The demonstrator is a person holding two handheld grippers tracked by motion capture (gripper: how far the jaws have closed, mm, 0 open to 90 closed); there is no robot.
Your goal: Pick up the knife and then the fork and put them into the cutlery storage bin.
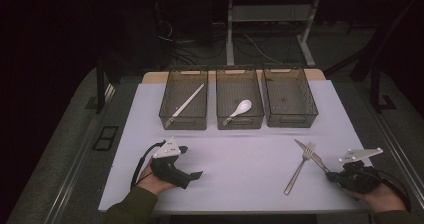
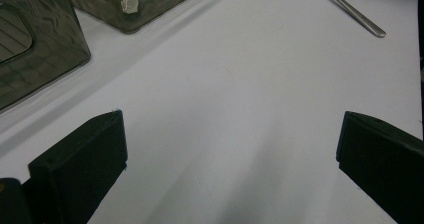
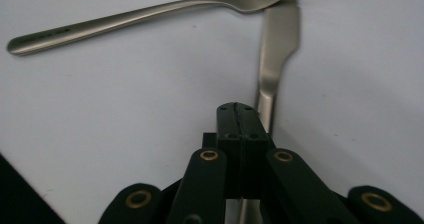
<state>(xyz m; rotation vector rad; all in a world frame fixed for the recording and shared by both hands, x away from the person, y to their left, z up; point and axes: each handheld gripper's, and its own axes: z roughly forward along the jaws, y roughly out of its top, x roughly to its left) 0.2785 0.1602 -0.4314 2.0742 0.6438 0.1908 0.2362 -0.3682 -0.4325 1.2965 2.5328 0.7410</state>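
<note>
My right tool [image 3: 239, 115] pinches the knife [image 3: 276, 49] at its handle; left tool [image 2: 230, 149] spread, idle. Knife looks stiff, slick, thin; I grip mid-handle.

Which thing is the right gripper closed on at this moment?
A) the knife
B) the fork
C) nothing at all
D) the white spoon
A: in the right gripper view the right gripper has its jaws shut on the handle of the knife, while the fork lies free on the table, its prongs over the knife's blade.
</note>
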